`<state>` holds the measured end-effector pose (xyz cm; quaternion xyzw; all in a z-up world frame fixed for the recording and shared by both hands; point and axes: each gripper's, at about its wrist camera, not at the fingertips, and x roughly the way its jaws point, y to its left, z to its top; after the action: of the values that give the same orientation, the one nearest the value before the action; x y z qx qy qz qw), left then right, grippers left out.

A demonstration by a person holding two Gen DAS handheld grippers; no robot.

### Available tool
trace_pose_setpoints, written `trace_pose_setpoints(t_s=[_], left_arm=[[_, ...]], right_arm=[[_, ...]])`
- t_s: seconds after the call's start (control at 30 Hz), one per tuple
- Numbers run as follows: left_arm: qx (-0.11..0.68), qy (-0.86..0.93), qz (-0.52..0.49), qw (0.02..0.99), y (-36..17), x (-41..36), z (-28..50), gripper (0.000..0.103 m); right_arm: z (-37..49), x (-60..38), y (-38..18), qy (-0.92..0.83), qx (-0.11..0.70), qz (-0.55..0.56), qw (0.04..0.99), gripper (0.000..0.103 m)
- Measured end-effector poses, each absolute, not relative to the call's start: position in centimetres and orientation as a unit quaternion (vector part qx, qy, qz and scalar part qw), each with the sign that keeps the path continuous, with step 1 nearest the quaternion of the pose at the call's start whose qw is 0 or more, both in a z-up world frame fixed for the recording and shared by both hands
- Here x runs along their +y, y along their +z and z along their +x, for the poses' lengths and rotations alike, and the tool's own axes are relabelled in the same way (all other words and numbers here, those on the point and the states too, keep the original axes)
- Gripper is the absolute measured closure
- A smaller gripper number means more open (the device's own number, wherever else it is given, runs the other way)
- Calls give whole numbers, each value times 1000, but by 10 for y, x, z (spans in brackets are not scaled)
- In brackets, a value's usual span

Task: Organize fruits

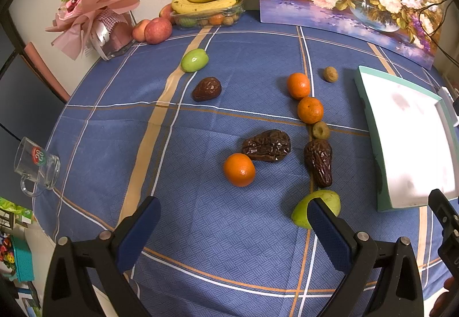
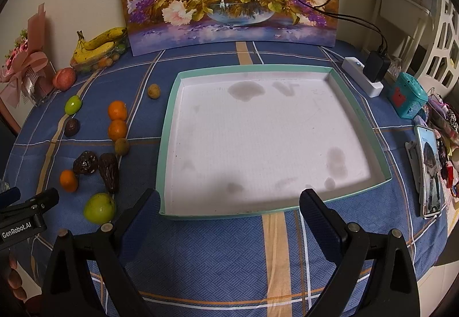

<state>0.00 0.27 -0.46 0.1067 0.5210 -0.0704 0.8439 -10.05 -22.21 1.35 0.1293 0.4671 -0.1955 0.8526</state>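
L claw (image 1: 233, 228) open, orange (image 1: 239, 169) just ahead

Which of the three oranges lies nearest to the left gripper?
The lone orange beside the wrinkled date; the other two sit together farther back.

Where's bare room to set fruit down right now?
The whole tray is empty. Bare cloth lies between the left gripper and the nearest orange, and ahead of the right gripper. It is crowded left of the tray, around the dates.
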Motion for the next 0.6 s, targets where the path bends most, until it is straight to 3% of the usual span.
trace_pose_setpoints(t_s=[0.6], left_arm=[[522,-71,105,844,-8,7,-1,0]], right_arm=[[-101,-219,10,-193,469,128,852,5]])
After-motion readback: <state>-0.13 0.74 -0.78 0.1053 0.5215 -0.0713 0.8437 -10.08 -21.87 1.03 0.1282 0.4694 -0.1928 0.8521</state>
